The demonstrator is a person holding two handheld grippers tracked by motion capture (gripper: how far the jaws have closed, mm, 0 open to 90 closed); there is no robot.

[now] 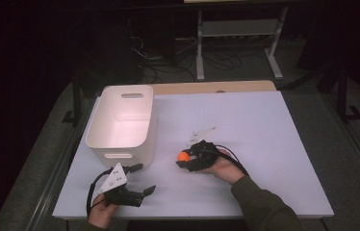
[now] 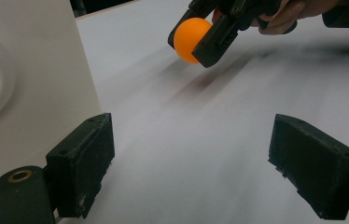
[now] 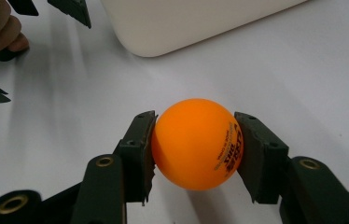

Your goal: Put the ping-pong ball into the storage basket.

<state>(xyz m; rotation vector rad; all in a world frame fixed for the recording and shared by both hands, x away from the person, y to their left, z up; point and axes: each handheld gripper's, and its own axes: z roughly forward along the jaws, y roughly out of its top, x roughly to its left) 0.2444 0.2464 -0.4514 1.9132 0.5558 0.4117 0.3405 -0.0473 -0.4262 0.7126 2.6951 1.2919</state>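
Jaws of your right gripper (image 3: 195, 144) clamp the small orange plastic ball (image 3: 195, 142); your left gripper (image 2: 191, 172) gapes empty. White plastic bin (image 1: 120, 122), left, likely awaits it.

Smooth matt orange ball (image 3: 195, 142); white bin (image 1: 120, 122) looks like matt plastic.

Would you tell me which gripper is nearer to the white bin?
Left. The left gripper sits just below the white bin; the right gripper, holding the orange ball, is slightly farther right.
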